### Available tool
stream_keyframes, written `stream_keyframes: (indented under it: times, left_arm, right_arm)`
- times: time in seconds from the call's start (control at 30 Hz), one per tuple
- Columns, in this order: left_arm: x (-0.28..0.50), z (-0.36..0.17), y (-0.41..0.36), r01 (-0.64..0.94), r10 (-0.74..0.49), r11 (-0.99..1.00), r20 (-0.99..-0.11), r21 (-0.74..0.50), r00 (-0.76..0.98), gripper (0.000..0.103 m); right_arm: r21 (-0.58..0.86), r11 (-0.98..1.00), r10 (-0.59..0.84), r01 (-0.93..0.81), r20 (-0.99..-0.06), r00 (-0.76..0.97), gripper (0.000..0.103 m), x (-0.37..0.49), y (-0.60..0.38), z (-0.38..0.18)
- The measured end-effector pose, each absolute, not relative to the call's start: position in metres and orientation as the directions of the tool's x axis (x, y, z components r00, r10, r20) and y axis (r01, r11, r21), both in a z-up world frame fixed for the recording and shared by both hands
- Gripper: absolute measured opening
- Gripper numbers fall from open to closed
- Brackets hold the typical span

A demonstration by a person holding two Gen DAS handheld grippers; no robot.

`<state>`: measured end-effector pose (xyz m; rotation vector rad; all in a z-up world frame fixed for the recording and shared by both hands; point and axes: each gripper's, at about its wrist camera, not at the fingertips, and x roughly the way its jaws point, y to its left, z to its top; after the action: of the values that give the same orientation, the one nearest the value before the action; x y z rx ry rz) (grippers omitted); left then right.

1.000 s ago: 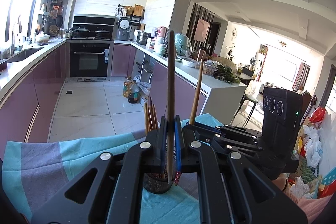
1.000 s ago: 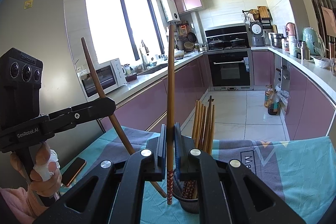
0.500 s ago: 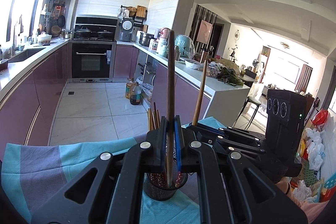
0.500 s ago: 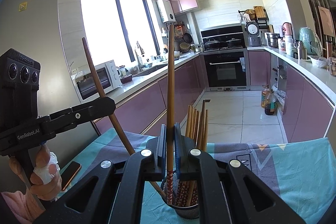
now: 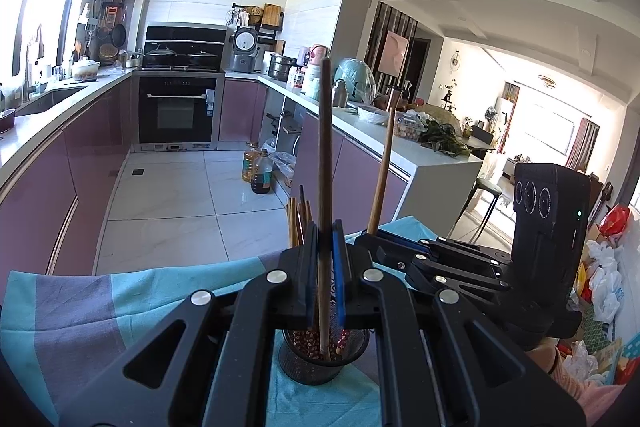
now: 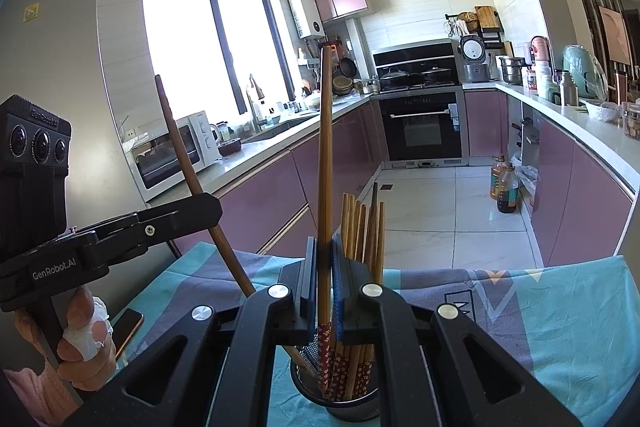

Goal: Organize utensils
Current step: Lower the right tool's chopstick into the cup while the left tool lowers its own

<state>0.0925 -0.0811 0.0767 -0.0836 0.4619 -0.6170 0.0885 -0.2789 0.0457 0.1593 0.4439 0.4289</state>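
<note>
Both chopsticks lower than before, tips now inside mesh holder (image 6: 336,395) at 6 o'clock. Left gripper (image 5: 325,267) clenched on dark chopstick (image 5: 325,155); right gripper (image 6: 325,275) clenched on patterned chopstick (image 6: 325,167).

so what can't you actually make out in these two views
- Left wrist: mesh holder base, hidden behind left gripper.
- Right wrist: left chopstick tip, hidden behind right gripper.
- Right wrist: phone, partly hidden by the hand.
</note>
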Motion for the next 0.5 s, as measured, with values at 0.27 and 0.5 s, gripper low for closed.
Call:
stream_keyframes:
  times: [0.27, 0.5]
  left_arm:
    - [0.090, 0.078, -0.085, 0.533, -0.567, 0.820, -0.418, -0.207, 0.710, 0.008]
    - [0.091, 0.076, -0.086, 0.525, -0.554, 0.828, -0.440, -0.197, 0.707, 0.008]
  right_arm:
    - [0.241, 0.902, 0.428, -0.357, -0.400, 0.811, 0.006, 0.093, -0.277, 0.039]
    - [0.241, 0.904, 0.425, -0.353, -0.415, 0.804, 0.006, 0.095, -0.276, 0.034]
